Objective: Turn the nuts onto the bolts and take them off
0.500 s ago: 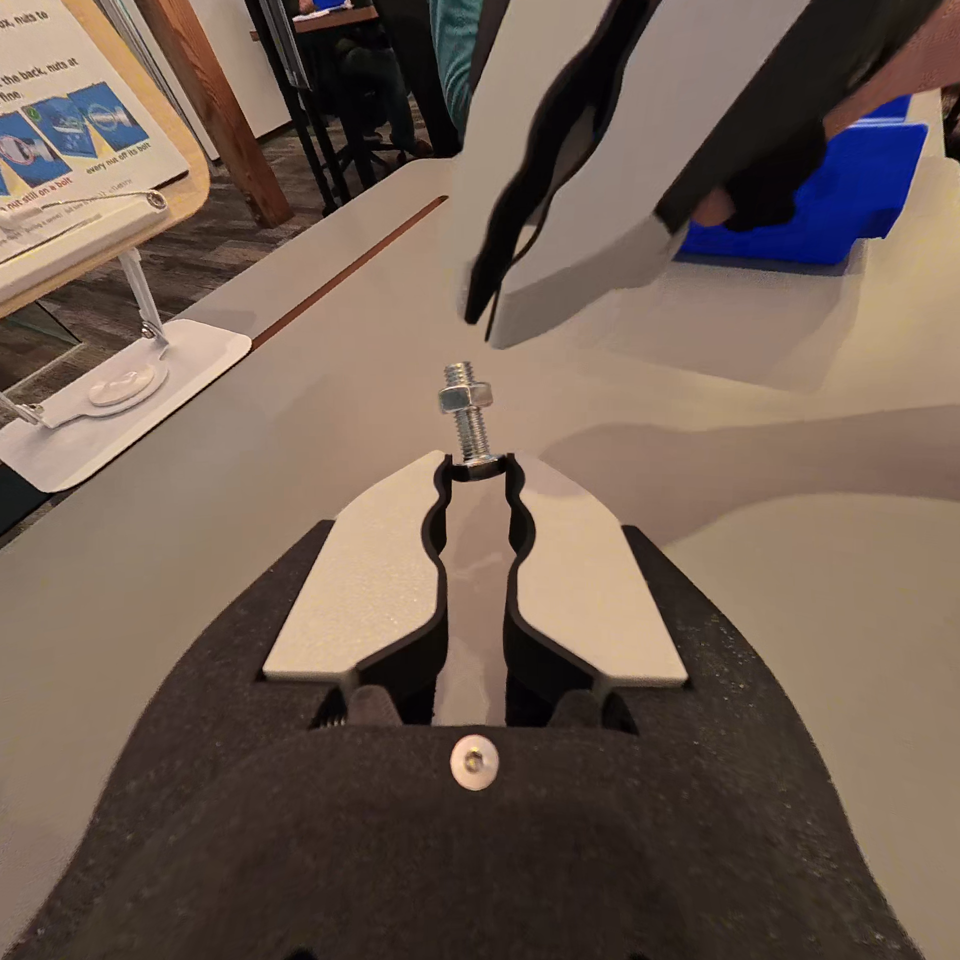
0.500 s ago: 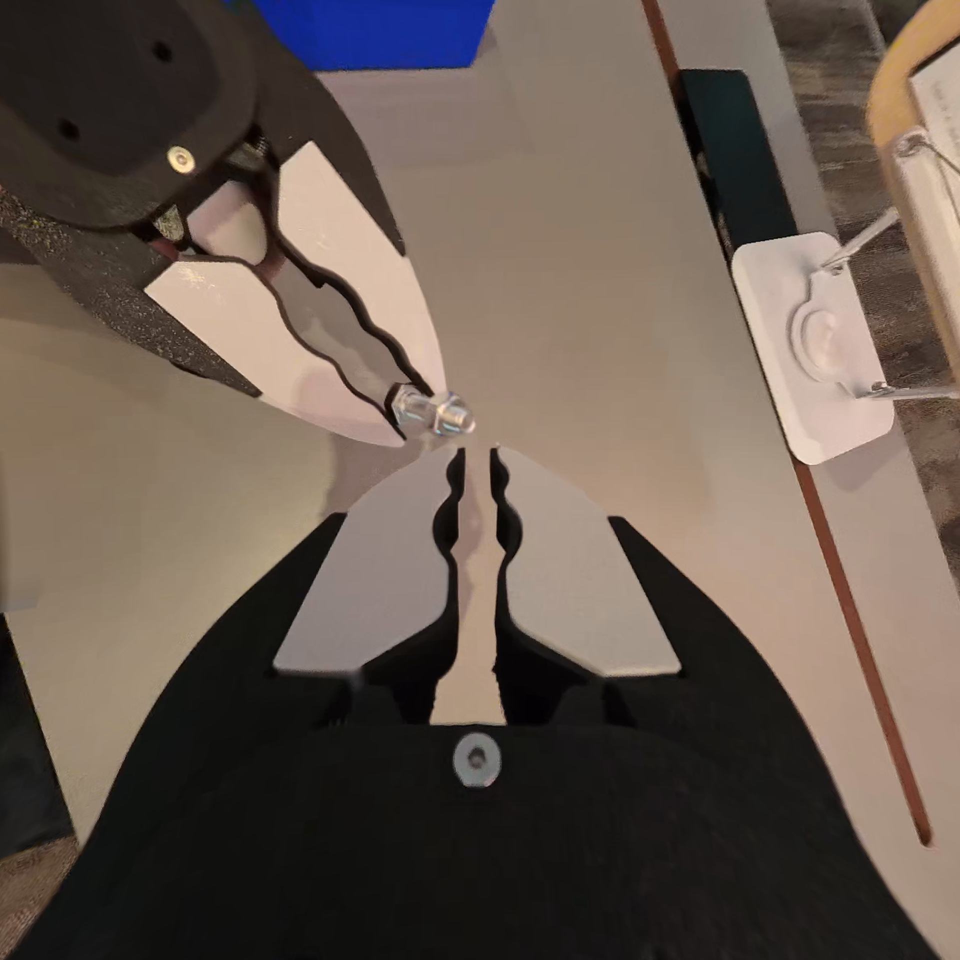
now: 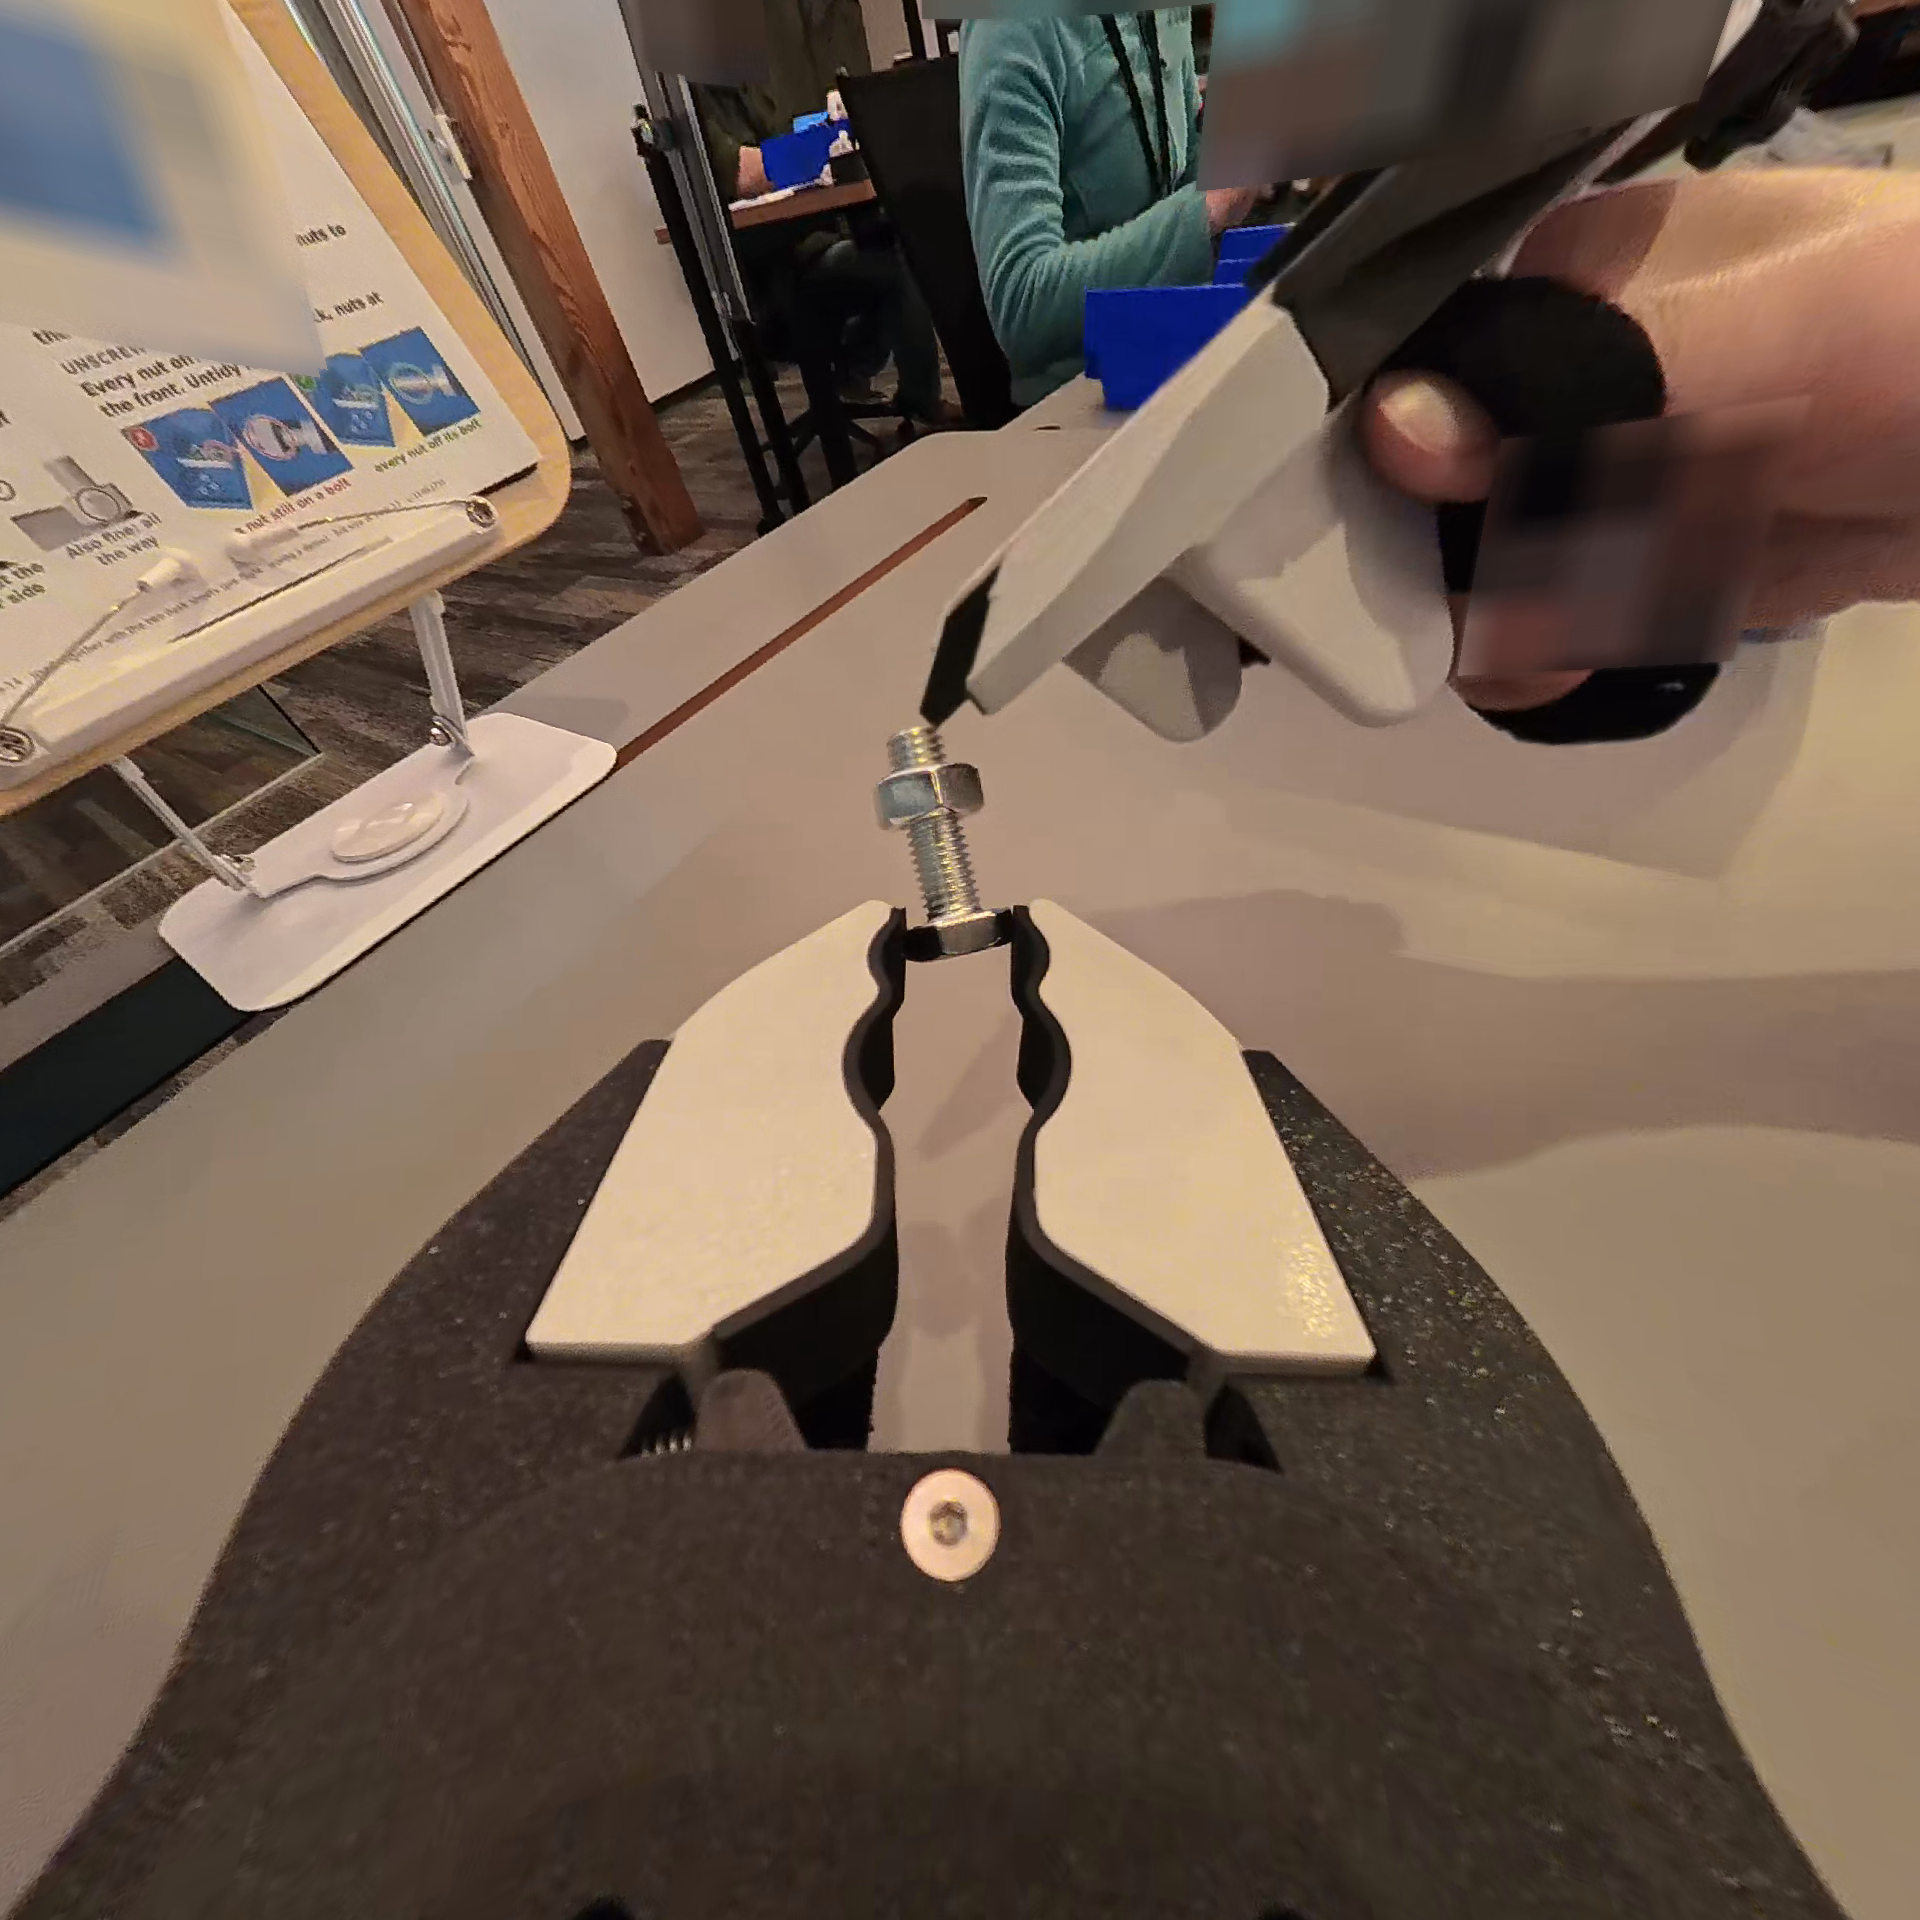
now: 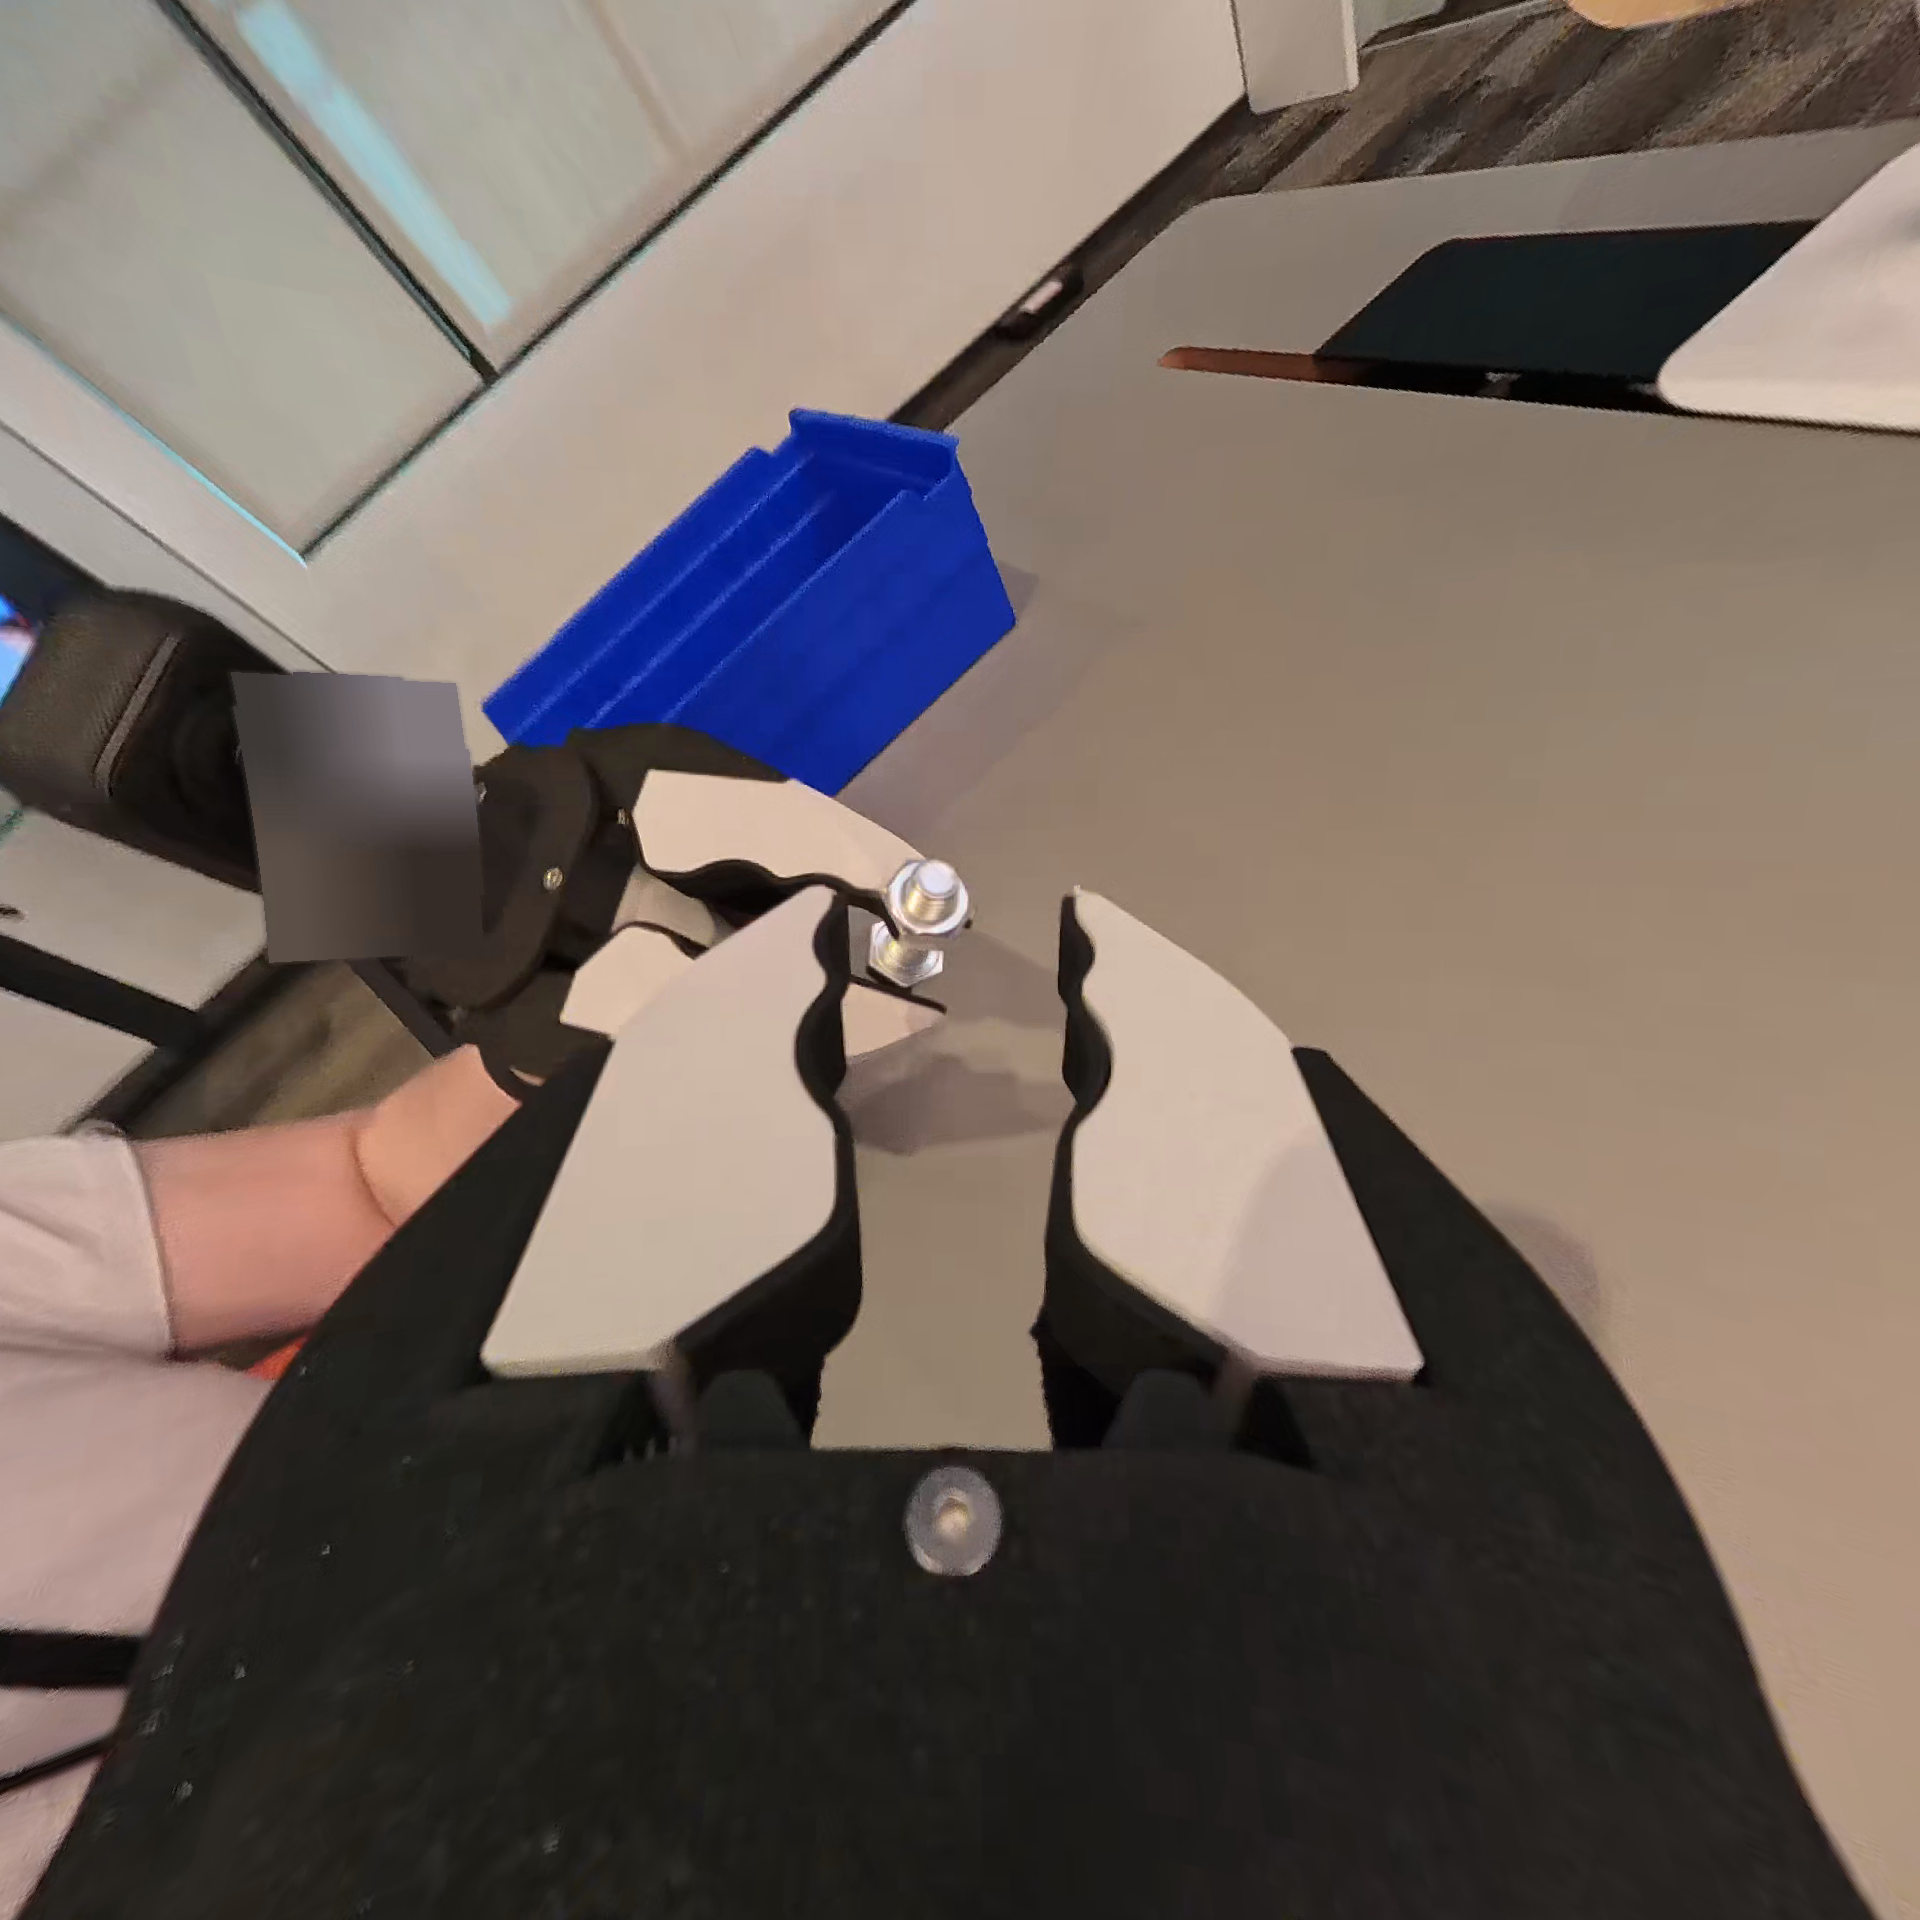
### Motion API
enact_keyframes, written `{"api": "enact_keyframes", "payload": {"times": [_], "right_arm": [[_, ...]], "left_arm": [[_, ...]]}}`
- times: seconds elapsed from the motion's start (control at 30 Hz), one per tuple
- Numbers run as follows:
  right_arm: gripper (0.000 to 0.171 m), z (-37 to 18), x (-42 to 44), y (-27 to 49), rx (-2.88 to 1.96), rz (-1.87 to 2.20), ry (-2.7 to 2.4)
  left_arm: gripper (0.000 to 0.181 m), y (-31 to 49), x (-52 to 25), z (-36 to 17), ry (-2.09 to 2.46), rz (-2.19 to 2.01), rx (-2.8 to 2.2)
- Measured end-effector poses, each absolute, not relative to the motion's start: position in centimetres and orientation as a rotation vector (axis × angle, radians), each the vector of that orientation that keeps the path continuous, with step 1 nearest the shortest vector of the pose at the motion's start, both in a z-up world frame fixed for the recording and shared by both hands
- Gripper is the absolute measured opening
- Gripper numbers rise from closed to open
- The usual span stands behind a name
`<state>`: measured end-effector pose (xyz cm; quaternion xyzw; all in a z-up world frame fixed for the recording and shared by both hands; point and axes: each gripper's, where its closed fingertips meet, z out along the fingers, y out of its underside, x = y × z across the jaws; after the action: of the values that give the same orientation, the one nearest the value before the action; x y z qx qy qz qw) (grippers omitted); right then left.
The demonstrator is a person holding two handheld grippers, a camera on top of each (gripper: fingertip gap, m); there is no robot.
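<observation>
**Nut sits just off the right gripper's near-left fingertip, bolt standing upright**

The left gripper [image 3: 957, 925] is clenched on the hex head of the bolt [image 3: 940, 868], which it holds above the grey surface [image 3: 1558, 1299] with the threaded shank pointing up and slightly away from its fingers. The nut [image 3: 928, 798] sits high on the threads, a few turns below the shank's tip, so the long axis of the pair runs roughly vertical.

The right gripper [image 4: 951, 904] is released, its fingers spread with nothing between them. In its own view the nut [image 4: 925, 902] lies just inside the left fingertip, well off the centre of the gap, and the bolt head shows below it, so this gripper looks down along the bolt's length at a slant. From the left wrist view the right gripper's dark tip hangs just above and to the right of the shank's end, close to it; whether it touches cannot be told.

The coming move, as I judge it, turns on this offset: the right gripper is nearer the nut and needs to shift left and lower so the nut's flats fall between both fingers, straddling the shank crosswise. A blue bin [image 4: 790, 613] stands on the far side of the surface, apart from the work.
</observation>
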<state>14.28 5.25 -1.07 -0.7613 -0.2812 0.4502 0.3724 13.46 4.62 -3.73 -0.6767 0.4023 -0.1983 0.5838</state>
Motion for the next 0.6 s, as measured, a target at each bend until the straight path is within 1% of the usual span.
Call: {"api": "enact_keyframes", "payload": {"times": [0.13,0.27,0.43,0.47,0.53,0.6], "right_arm": [[0.038,-1.7,13.7,5.3,-1.952,1.138,-0.717],[0.038,-0.6,13.0,5.1,-1.902,1.183,-0.703],[0.038,-1.6,13.2,5.3,-1.96,1.076,-0.759],[0.037,-1.6,13.8,5.5,-1.953,1.061,-0.743],[0.03,-1.4,15.3,6.1,-1.928,1.043,-0.687],[0.028,-0.6,15.5,6.0,-1.882,1.11,-0.668]], "left_arm": [[0.019,4.5,13.5,-3.4,0.927,-0.467,-1.559],[0.019,4.5,13.4,-3.0,0.911,-0.472,-1.542],[0.019,4.4,13.2,-2.2,0.881,-0.47,-1.512],[0.019,4.5,13.1,-2.1,0.868,-0.484,-1.511],[0.019,4.5,12.9,-1.7,0.844,-0.523,-1.51],[0.019,4.6,12.6,-1.3,0.821,-0.543,-1.505]]}}
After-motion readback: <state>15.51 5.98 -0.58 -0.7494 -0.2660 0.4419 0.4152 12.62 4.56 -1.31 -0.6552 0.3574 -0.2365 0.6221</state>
